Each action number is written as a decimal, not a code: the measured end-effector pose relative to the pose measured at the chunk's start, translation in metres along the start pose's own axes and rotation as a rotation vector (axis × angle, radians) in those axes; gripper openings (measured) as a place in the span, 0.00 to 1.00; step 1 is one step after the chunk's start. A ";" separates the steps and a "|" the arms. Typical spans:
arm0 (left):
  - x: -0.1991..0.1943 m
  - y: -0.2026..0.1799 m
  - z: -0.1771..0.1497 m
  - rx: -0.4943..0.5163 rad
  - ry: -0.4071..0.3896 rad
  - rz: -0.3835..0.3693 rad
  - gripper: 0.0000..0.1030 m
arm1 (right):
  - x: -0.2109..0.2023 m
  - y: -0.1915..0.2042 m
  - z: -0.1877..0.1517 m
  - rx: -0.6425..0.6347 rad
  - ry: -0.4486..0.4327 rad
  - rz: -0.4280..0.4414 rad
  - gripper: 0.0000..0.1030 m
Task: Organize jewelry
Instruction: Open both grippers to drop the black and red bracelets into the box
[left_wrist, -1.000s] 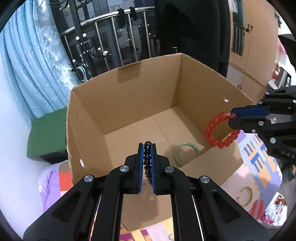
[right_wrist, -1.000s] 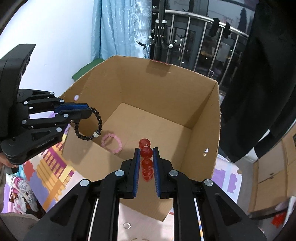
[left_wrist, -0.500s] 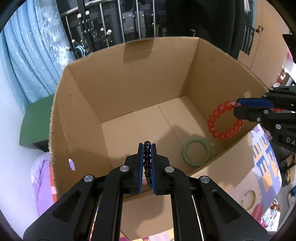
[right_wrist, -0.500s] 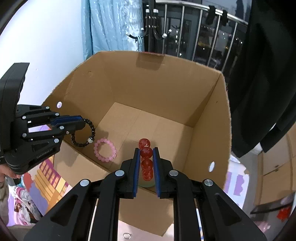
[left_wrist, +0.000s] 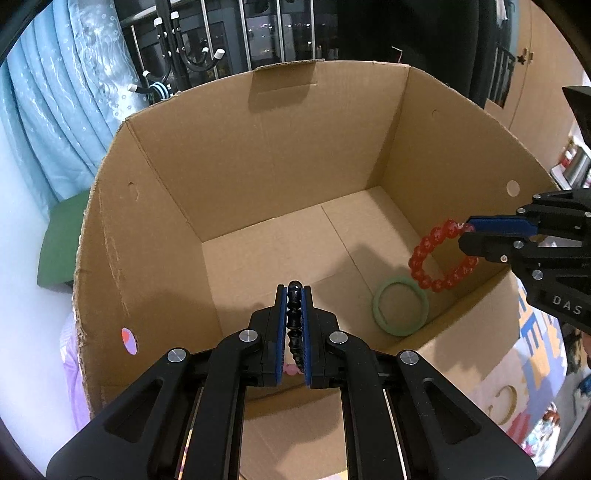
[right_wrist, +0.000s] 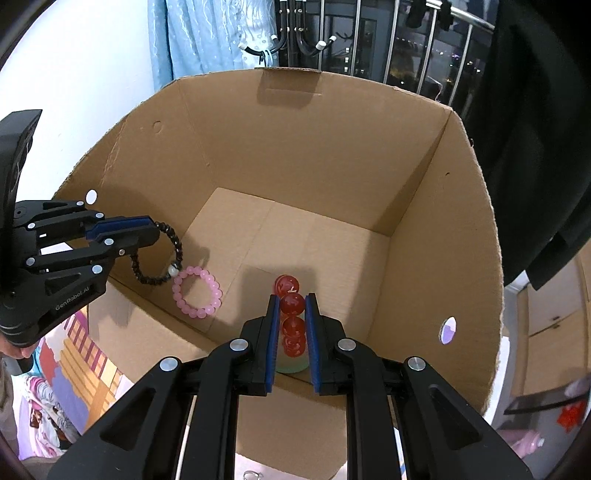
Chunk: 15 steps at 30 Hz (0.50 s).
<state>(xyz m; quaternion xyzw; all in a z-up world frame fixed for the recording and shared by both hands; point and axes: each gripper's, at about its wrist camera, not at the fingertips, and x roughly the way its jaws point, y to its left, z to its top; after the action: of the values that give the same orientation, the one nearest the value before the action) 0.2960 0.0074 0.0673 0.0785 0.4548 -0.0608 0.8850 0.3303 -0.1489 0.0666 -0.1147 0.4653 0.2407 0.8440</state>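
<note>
The red bead bracelet (left_wrist: 441, 254) hangs as an open ring from the right tongs (right_wrist: 291, 317), which are clamped narrowly on a few of its beads. In the left wrist view the ring faces the camera and droops below the pads, inside the cardboard box (left_wrist: 258, 155) by its right wall. The black bead bracelet (right_wrist: 159, 254) hangs the same way from the left tongs (left_wrist: 294, 325), closed tight on the strand, just inside the left wall. From each gripper's own camera the pinched beads run in a line along the fingers, pointing forward and down into the box.

A second ago both bracelets were held at about the level of the near rim; since then both pairs of tongs have dipped forward and down, so the rings now hang well inside the box and the floor fills much more of each view. Neither grip has changed. I judge the carry is nearly over and the release is the step at hand.

On the box floor a green bangle (left_wrist: 400, 306) lies flat just under the red ring, and a pink bead bracelet (right_wrist: 197, 291) lies flat beside the black one; whether the hanging rings touch them I cannot tell. Behind the box are a blue curtain (left_wrist: 62, 110) and a railing.
</note>
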 end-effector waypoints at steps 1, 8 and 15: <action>0.001 0.000 -0.001 -0.001 0.002 -0.002 0.06 | 0.001 0.000 0.000 -0.001 0.003 -0.001 0.13; 0.002 0.000 0.002 -0.009 0.005 0.022 0.10 | 0.001 0.001 0.002 -0.002 -0.012 -0.011 0.16; -0.003 -0.003 0.001 -0.007 -0.014 0.028 0.40 | -0.007 0.005 0.002 -0.013 -0.031 -0.013 0.37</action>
<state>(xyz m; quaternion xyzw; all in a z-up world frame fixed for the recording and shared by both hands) 0.2939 0.0044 0.0702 0.0814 0.4476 -0.0475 0.8892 0.3260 -0.1454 0.0740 -0.1195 0.4497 0.2399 0.8520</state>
